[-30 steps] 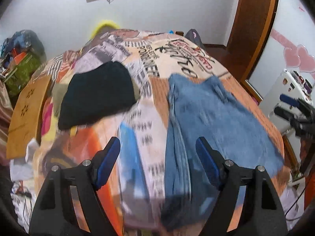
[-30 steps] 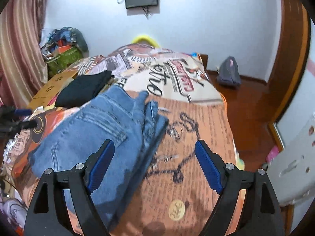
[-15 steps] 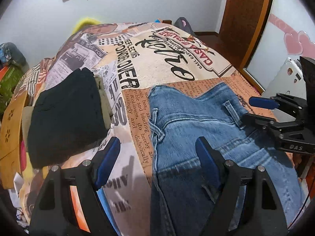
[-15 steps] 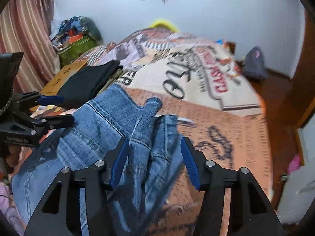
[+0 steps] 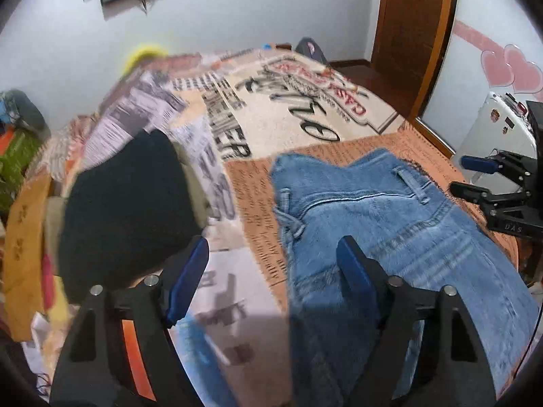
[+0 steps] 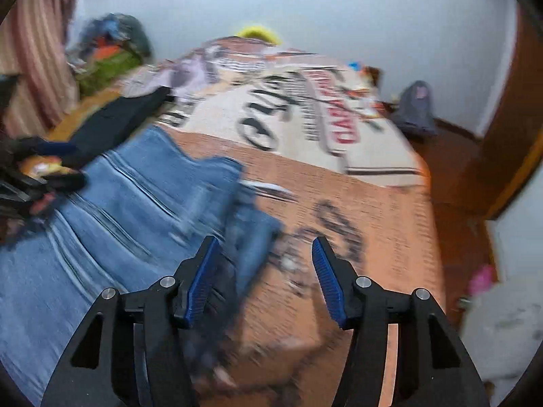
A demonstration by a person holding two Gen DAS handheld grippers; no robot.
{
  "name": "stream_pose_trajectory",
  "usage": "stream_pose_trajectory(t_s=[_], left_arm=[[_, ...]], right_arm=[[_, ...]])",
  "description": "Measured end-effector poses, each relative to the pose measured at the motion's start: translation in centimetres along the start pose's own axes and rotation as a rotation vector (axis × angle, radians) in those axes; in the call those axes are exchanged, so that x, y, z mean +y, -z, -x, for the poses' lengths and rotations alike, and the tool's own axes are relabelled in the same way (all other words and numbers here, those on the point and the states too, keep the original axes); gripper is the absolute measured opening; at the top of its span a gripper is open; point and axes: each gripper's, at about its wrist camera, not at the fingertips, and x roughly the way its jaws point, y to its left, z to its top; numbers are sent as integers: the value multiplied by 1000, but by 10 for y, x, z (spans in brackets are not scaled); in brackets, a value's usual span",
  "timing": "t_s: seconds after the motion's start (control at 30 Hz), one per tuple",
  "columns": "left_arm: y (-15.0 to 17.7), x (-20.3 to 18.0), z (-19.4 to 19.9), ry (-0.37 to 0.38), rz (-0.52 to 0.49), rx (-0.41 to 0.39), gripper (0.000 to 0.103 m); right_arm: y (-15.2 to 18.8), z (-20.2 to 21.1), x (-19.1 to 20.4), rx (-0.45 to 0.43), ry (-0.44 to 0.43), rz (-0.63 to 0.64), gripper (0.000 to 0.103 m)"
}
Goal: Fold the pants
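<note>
Blue jeans (image 5: 380, 224) lie flat on the bed, waistband toward the far end; they also show in the right wrist view (image 6: 129, 210), blurred. My left gripper (image 5: 271, 264) is open and empty, above the jeans' left edge. My right gripper (image 6: 263, 264) is open and empty, over the jeans' right edge where a fold of denim sticks out. The right gripper also shows in the left wrist view (image 5: 475, 176) at the far right. The left gripper shows blurred at the left edge of the right wrist view (image 6: 40, 169).
A printed bedspread (image 5: 271, 129) covers the bed. A folded black garment (image 5: 129, 203) lies left of the jeans. A wooden door (image 5: 414, 34) and white appliance (image 5: 499, 129) stand at right. Clutter (image 6: 108, 54) is piled by the curtain. A grey bag (image 6: 417, 108) sits on the floor.
Both grippers have moved over the jeans and both views are blurred by motion. The right gripper narrowed half a second ago and has stayed at that width. The jeans lie as before.
</note>
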Motion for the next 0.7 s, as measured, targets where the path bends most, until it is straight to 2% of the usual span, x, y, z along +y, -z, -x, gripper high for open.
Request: stream_pose_trajectory(t_s=[0.07, 0.23, 0.43, 0.53, 0.7], left_arm=[[1, 3, 19, -10, -3, -33, 79], [12, 4, 73, -66, 43, -135, 83], [33, -8, 101, -48, 81, -141, 92], [49, -22, 98, 8, 57, -117, 94], [63, -34, 78, 135, 89, -28, 94]], right_arm=[[5, 18, 0, -9, 67, 28, 52], [9, 75, 1, -76, 89, 36, 54], [10, 118, 13, -137, -18, -15, 56], [15, 121, 21, -156, -71, -35, 67], [30, 91, 36, -53, -112, -46, 67]])
